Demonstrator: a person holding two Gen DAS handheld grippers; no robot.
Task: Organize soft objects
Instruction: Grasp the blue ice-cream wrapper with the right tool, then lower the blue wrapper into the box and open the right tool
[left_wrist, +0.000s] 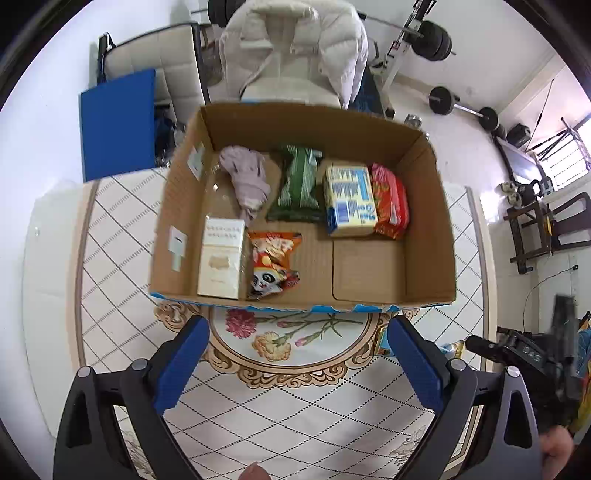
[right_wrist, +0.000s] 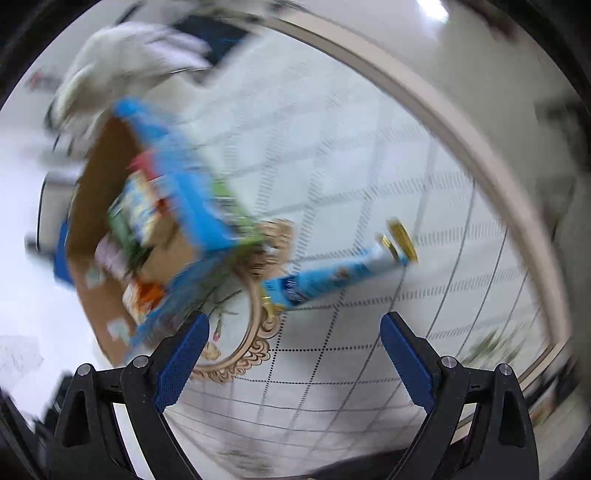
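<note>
Blue packet: a long blue soft pack with gold ends. It lies flat on the table, just outside the box, at about 1 o'clock from the right tongs. The right view is smeared, so its print cannot be read.
Box: an open cardboard box on the table. Inside are a purple cloth, a green pack, a yellow and blue pack, a red pack, a white box and a panda snack bag.
Left tongs: wide apart, nothing in them, at 6 o'clock from the box.
Right tongs: wide apart, nothing in them.
How to do it well: I think the blue packet goes in next. Pinch it at the middle, softly, so it does not squash. The bare spot in the box at 5 o'clock looks good.
Table: white with dark crossing lines and a flower picture in a gold ring.
Room: a puffy white coat on a chair at 12 o'clock, weights behind.
</note>
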